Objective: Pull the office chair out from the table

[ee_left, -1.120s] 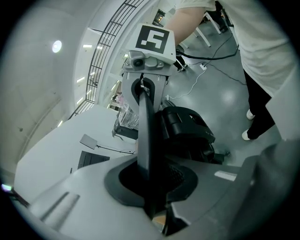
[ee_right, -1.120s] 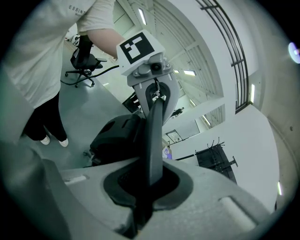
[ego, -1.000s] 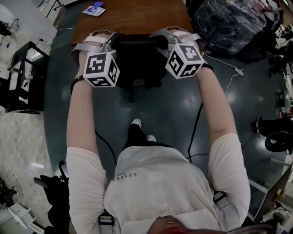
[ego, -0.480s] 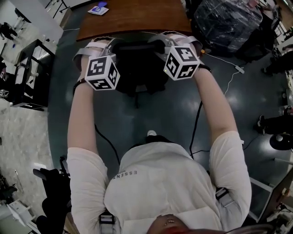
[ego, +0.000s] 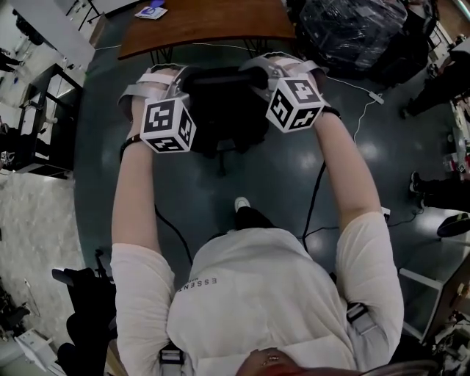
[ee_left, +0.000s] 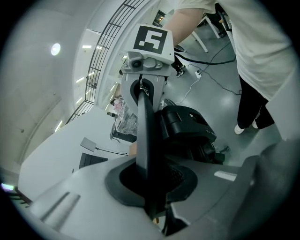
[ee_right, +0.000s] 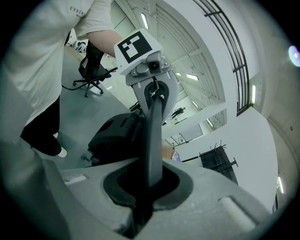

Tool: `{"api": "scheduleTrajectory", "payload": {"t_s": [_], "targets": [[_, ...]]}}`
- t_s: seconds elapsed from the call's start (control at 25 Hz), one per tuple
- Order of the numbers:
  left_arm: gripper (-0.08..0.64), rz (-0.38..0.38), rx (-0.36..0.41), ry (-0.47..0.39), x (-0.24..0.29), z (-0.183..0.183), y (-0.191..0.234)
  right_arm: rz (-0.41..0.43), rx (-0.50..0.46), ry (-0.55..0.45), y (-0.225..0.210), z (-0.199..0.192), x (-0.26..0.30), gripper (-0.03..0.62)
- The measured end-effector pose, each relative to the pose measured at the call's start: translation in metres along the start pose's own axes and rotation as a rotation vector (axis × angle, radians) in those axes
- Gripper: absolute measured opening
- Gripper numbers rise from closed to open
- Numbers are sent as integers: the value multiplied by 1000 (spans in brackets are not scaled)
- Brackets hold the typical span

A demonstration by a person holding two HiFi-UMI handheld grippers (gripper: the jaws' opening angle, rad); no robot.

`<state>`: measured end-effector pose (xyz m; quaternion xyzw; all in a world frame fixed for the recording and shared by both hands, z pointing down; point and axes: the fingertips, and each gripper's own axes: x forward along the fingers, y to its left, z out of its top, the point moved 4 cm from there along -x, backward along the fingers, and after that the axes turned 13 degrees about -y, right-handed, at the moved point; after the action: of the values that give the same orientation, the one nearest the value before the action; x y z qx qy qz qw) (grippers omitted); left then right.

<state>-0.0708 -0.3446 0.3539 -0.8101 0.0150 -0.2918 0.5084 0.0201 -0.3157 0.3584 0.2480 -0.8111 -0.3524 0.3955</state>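
From the head view, the black office chair [ego: 220,110] stands on the dark grey floor [ego: 279,183] between the person and the brown wooden table [ego: 205,22]. It is clear of the table's near edge, with a strip of floor showing between them. The left claw [ego: 175,75] and right claw [ego: 266,67] sit at the two ends of the chair's backrest top, each with its black-and-white marker cube facing up. This view does not show how the jaws stand.

The left gripper view settles it for the left claw [ee_left: 150,180]: its jaws are clamped on the thin black edge of the backrest, which runs straight away to the right claw [ee_left: 141,91] at the far end. The chair's black seat [ee_left: 187,131] lies below, and the person's white shoes [ee_left: 240,128] show on the floor.

The right gripper view shows the same the other way round. The right claw [ee_right: 149,183] is pressed shut on the backrest edge, with the left claw [ee_right: 157,91] at its far end. Only here does a second black swivel chair [ee_right: 93,70] appear behind the person.

Only the head view shows a small blue-and-white flat item [ego: 150,11] on the table's far corner, its print too small to read, and a black wrapped bundle [ego: 356,29] to the table's right.

The person's white T-shirt [ego: 250,294] carries small lettering beginning "ESSEN"; the rest cannot be read.
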Motion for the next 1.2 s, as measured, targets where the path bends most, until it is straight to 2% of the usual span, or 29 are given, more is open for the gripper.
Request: {"api": "scheduleTrajectory", "payload": {"t_s": [0.44, 0.52, 0.6, 0.64, 0.68, 0.76, 0.84, 0.92, 1.0, 1.16, 1.2], "targets": [[57, -23, 6, -18, -33, 44, -36, -11, 24, 54, 41, 39, -34, 11], [62, -42, -9, -27, -36, 48, -40, -10, 67, 66, 45, 43, -36, 23], [97, -45, -74, -97, -47, 55, -40, -3, 155, 56, 47, 47, -42, 138], [189, -23, -124, -155, -59, 61, -37, -16, 184, 47, 46, 50, -49, 212], [264, 16, -171, -215, -73, 66, -34, -46, 196, 41, 46, 55, -59, 222], [261, 124, -233, -307, -104, 76, -28, -159, 204, 28, 46, 65, -85, 222], [238, 231, -291, -367, -130, 81, -28, -325, 244, 7, 52, 77, -110, 221], [211, 319, -389, -434, -148, 90, -38, -508, 300, 22, 69, 82, -132, 215], [187, 386, -512, -502, -159, 104, -57, -632, 375, 43, 101, 85, -150, 182], [107, 523, -715, -579, -174, 133, -102, -735, 605, -18, 170, 99, -165, 27], [90, 562, -767, -590, -177, 139, -114, -748, 656, -33, 185, 104, -167, 14]]}}
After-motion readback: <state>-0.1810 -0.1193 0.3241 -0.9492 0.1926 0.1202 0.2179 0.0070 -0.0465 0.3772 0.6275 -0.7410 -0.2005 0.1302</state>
